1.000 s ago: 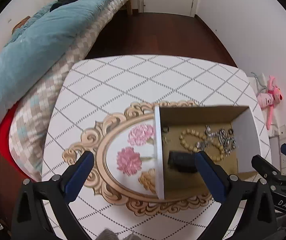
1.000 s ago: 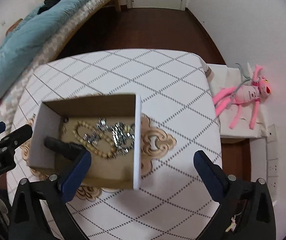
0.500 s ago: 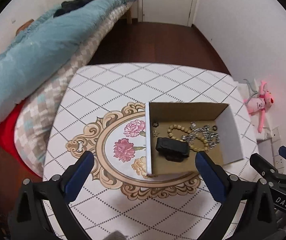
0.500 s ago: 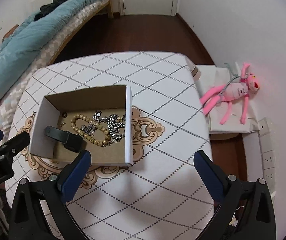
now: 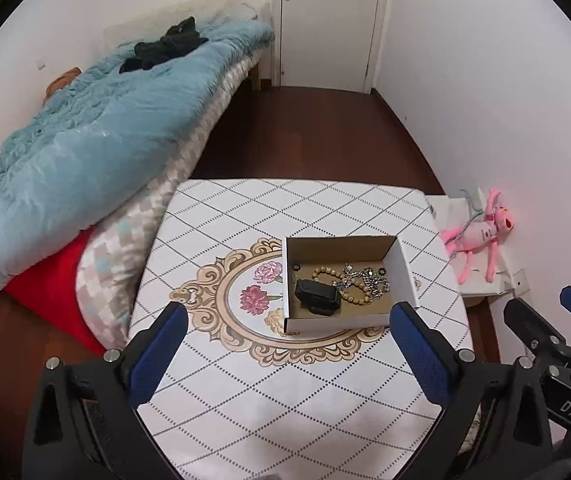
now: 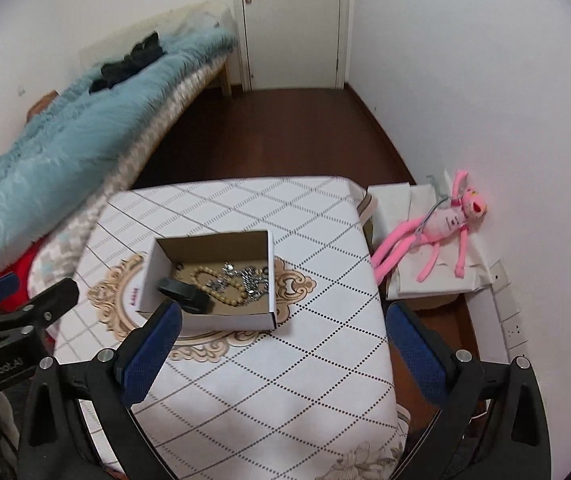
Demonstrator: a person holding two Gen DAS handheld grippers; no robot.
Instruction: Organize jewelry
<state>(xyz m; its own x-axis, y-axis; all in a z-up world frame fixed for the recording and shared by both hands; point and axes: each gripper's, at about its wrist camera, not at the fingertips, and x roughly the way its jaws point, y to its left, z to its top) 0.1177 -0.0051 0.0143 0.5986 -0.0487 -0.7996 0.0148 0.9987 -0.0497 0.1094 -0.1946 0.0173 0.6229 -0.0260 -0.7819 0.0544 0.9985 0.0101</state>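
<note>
White cardboard box (image 5: 345,280), open top, brown inside, sits on the table (image 5: 285,380) over the gold ornate flower print on the white diamond-pattern tablecloth (image 6: 305,360). Inside the box: beaded bracelet (image 5: 327,272) of tan beads, tangled silver chain jewelry (image 5: 365,282) lying over it, small dark ring (image 5: 296,267) near the back-left corner, another dark ring (image 5: 382,271) at the right side. Black object (image 5: 317,294) in the front-left of the box, boxy shape, type hard to make out. Chain pieces overlap too much to count or separate.

Left tongs (image 5: 285,352) spread wide open, blue pads, nothing between them, held above the near table area, apart from the box. Right tongs (image 6: 285,344) also spread wide open, empty, above the near table edge; in the right wrist view the left-side pad covers the box's front-left corner and part of the black object. Each tongs' black frame shows at the edge of the other camera's view, cut off; lettering on them only partly readable.

Bed (image 5: 85,152) left of the table with a teal blanket, checkered cover and something red beneath, dark clothing (image 5: 163,46) bunched on top. Brown item by the wall behind the blanket, mostly hidden. Pink plush toy (image 6: 441,224) lies on white cloth against the right wall, wire hanger partly under it. White door (image 5: 325,20) at the far end, top cut off. Near table edge is hidden behind the tongs frames.
</note>
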